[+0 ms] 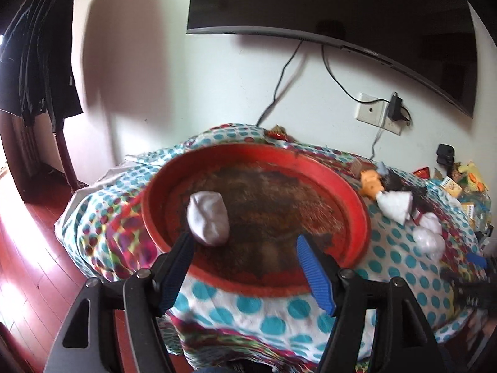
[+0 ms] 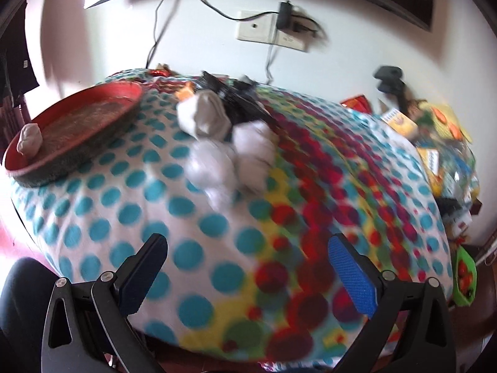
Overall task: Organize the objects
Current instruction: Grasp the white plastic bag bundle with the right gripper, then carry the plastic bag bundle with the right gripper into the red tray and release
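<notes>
Rolled-up white socks are the things to tidy. One white sock ball lies inside the red tray, near the tray's left rim. It is egg-shaped. In the left wrist view its long way runs from the tray's far side down toward the near rim, with the narrow end up and tilted a bit left. It rests on the tray's brown, worn bottom.

The left gripper hangs over the near part of the red tray. Its jaws stand wide apart and hold nothing. The sock ball sits just past the tip of the left finger, but I cannot tell if they touch.

To the right of the red tray, more sock balls sit in a pile on the spotted cloth. The pile is well apart from the tray. The picture is blurry there, so I cannot tell which way each one points. A gray and white sock bundle sits at the back of the pile, with something black just behind it.

The right gripper is over the spotted cloth, on the near side of the pile and to the right of the red tray. Its jaws are wide apart too, with nothing between them but cloth below.
</notes>
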Motion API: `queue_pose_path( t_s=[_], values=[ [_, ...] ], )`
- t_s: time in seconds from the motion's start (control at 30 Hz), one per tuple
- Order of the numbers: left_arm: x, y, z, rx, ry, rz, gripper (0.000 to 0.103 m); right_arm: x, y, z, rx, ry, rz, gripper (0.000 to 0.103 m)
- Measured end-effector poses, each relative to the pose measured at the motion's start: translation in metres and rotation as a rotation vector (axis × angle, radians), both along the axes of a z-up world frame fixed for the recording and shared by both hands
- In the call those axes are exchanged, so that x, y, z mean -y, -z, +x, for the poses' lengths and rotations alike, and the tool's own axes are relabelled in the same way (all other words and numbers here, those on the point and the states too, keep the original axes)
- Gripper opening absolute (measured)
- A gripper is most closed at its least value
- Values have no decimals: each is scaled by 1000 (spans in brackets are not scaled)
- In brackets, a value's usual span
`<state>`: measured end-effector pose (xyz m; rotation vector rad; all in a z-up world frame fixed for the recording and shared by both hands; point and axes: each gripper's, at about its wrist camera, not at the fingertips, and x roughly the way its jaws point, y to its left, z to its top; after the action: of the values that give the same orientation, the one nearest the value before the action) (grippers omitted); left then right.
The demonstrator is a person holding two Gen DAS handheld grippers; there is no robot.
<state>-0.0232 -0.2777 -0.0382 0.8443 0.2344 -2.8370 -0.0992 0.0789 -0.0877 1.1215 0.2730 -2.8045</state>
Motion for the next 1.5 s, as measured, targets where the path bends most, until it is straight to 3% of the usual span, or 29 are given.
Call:
queue_pose_path(
  t_s=[0.07, 0.17, 0.27, 0.33, 0.4, 0.67, 0.97, 1.33, 1.5],
  values=[
    [-8, 3, 6, -16, 17, -14, 70, 9, -6, -7, -15, -13, -8, 103],
    [-15, 4, 13, -26, 36, 36, 70, 24, -16, -19, -47, -41, 4, 95],
    [-25, 12, 12, -10, 62, 27, 70, 42, -18, -33, -51, -69, 47, 71],
    [-33, 15, 8, 22, 87, 8, 70, 49, -12, -47, -16, -71, 50, 46],
    [-38, 17, 7, 24, 109, 1, 70, 50, -3, -60, 34, -61, 23, 34],
    [-32, 19, 5, 36, 73, 7, 70, 45, 0, -70, 49, -16, -34, 33],
    [-29, 22, 4, 59, 58, 4, 70, 64, -49, -65, -41, -68, -15, 33],
    [-30, 18, 6, 62, 37, -33, 70, 124, -93, -85, -107, -167, 15, 33],
    [-18, 16, 10, 75, -13, -3, 70, 158, -104, -99, -104, -214, 11, 33]
  ],
)
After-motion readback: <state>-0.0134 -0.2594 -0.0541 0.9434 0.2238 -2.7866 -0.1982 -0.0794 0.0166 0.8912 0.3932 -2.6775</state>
